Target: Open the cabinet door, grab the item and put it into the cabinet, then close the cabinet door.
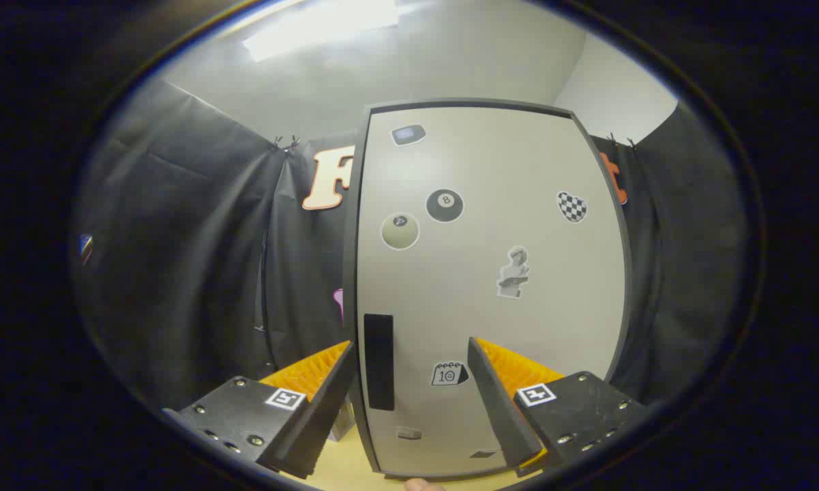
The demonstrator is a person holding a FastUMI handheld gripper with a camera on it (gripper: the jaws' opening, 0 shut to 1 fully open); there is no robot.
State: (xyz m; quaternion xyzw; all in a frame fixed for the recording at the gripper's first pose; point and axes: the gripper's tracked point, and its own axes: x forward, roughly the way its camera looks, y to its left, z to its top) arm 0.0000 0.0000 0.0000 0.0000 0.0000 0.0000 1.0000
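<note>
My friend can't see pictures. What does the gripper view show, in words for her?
A closed pale cabinet door with stickers stands just ahead of the open tongs. Its dark handle lies between the two fingers, which touch nothing.

Ahead of the spread tool (409,382), the cabinet door (491,286) looks smooth and matt, with a matt dark handle (379,372) and paper-like stickers (444,205). Below, the surface (341,470) looks like pale wood.

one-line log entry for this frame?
phase: reaching for handle | hand-held gripper: open, fingers either side of black vertical handle | pale sticker-covered cabinet door: shut | item: not held
</note>
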